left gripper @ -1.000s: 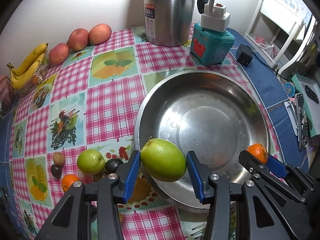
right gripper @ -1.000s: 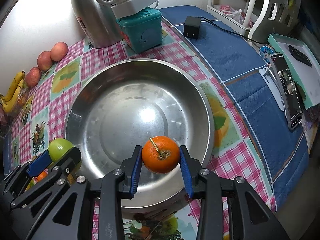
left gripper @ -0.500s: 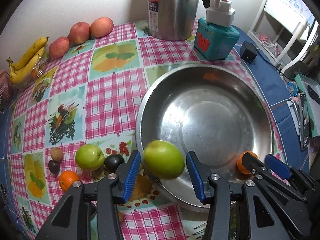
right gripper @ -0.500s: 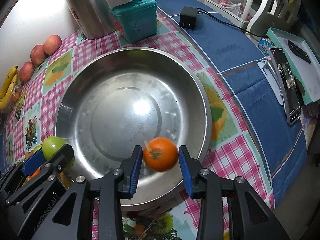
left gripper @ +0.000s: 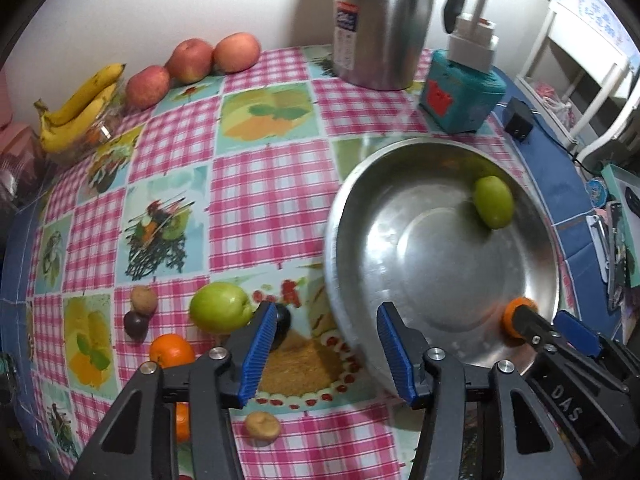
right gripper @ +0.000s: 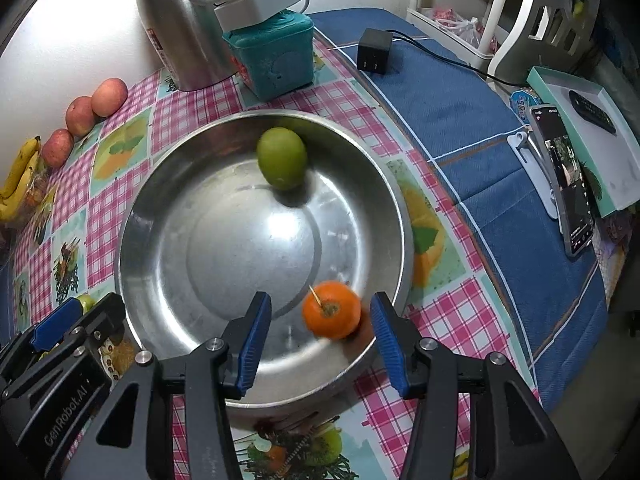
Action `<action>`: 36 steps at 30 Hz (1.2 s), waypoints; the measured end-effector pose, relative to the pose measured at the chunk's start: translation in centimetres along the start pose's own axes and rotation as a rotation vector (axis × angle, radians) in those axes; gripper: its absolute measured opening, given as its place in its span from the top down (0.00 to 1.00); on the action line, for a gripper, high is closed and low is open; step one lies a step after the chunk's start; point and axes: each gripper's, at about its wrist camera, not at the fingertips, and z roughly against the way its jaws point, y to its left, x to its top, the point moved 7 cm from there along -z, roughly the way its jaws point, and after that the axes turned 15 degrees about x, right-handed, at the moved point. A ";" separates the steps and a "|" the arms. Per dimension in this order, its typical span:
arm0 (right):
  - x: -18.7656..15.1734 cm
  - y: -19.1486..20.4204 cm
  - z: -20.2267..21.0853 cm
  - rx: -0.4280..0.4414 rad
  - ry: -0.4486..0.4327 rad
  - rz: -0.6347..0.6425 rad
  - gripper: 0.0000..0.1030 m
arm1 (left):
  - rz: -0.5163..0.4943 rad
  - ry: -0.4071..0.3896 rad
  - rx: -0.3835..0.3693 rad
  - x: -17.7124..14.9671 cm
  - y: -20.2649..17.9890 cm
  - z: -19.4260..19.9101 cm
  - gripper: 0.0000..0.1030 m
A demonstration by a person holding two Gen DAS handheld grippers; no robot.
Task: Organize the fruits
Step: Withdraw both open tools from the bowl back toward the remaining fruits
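A steel bowl (left gripper: 440,264) (right gripper: 224,248) stands on the checked tablecloth. A green apple (left gripper: 494,202) (right gripper: 282,158) lies loose at the bowl's far side. My left gripper (left gripper: 326,350) is open and empty, hovering over the cloth beside the bowl's left rim. My right gripper (right gripper: 322,340) hangs over the bowl's near edge and its jaws are opening. An orange (right gripper: 331,310) (left gripper: 516,316) sits between them on the bowl's floor, touching neither pad. On the cloth to the left lie a second green apple (left gripper: 220,308), a dark plum (left gripper: 282,322) and another orange (left gripper: 172,350).
Small brown and dark fruits (left gripper: 144,300) lie near the left fruits. Red apples (left gripper: 188,60) and bananas (left gripper: 80,108) line the far left wall. A steel kettle (left gripper: 384,20), teal box (left gripper: 460,96) and charger (right gripper: 374,56) stand behind the bowl. A phone (right gripper: 568,184) lies on the blue cloth.
The left gripper let go of the green apple, which rolled to the bowl's far side, and the gripper shifted left off the bowl. The right jaws widened and released the orange.
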 end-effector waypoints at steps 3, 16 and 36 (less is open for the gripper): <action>-0.1 0.2 -0.1 -0.001 0.005 0.009 0.49 | 0.020 0.014 0.012 -0.3 1.1 -0.4 0.45; -0.5 1.5 -0.9 0.013 0.009 0.062 0.20 | 0.118 0.040 0.143 -1.7 7.5 -2.1 0.09; -0.2 2.3 -0.7 0.016 -0.058 0.099 0.03 | 0.172 -0.002 0.178 -2.1 10.3 -2.3 0.00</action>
